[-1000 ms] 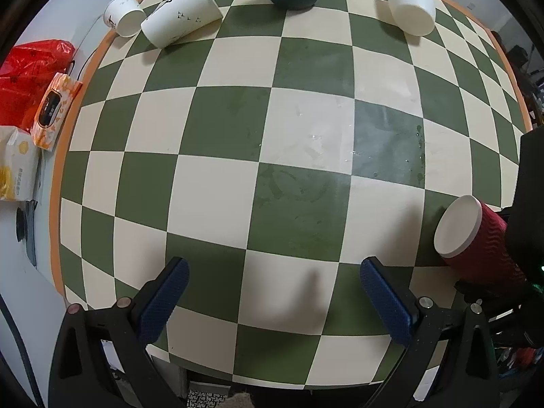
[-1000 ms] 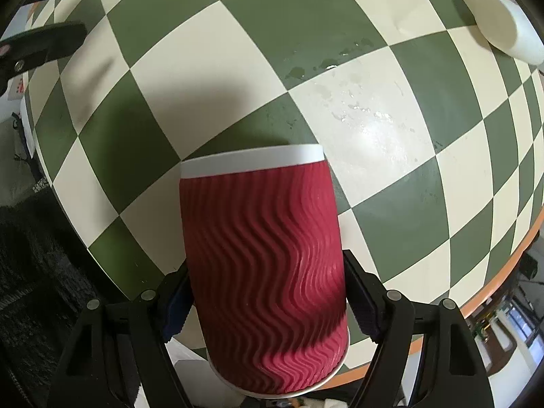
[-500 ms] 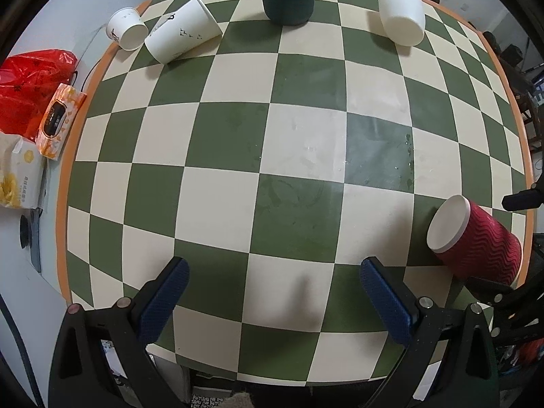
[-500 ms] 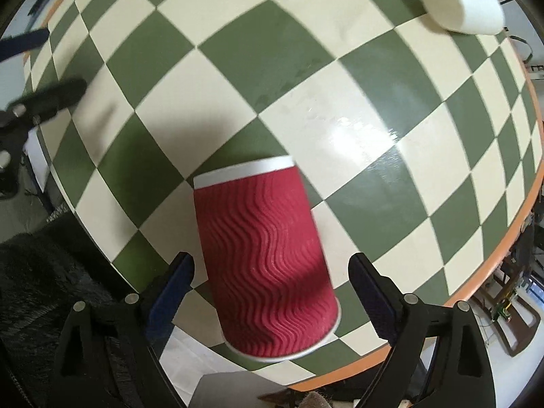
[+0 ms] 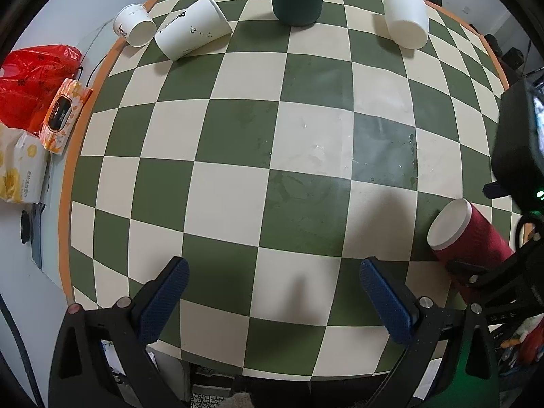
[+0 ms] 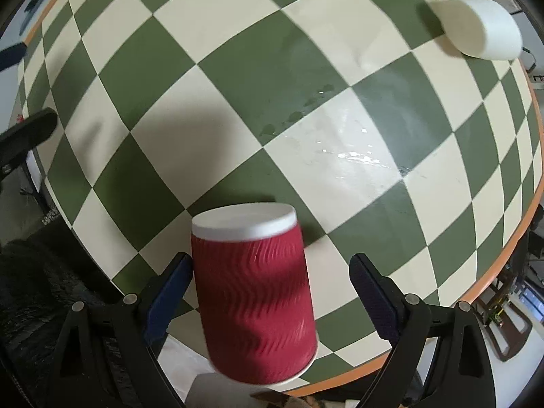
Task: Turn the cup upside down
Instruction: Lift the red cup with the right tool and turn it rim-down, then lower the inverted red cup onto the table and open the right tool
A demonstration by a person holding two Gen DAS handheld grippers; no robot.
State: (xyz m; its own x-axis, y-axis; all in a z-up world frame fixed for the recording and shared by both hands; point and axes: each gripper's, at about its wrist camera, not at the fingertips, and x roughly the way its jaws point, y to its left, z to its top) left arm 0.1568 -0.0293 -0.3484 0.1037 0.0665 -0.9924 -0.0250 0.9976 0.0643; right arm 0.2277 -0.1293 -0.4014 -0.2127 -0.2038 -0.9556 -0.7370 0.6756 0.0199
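Your right gripper (image 6: 272, 292) fingers stand released around the red ripple cup (image 6: 253, 292), lying near the checkered desk (image 6: 238, 85) edge; it may roll off. Left gripper (image 5: 272, 301) released, empty.

The red cup (image 6: 253, 295) looks like ripple-textured paper; the checkered tabletop (image 6: 306, 68) is smooth and glossy.

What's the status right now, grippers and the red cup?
Left gripper open, empty, hovering over the checkered table. Right gripper open around the red cup, one pad touching. Cup lying on its side near the table edge. Nothing blocking.
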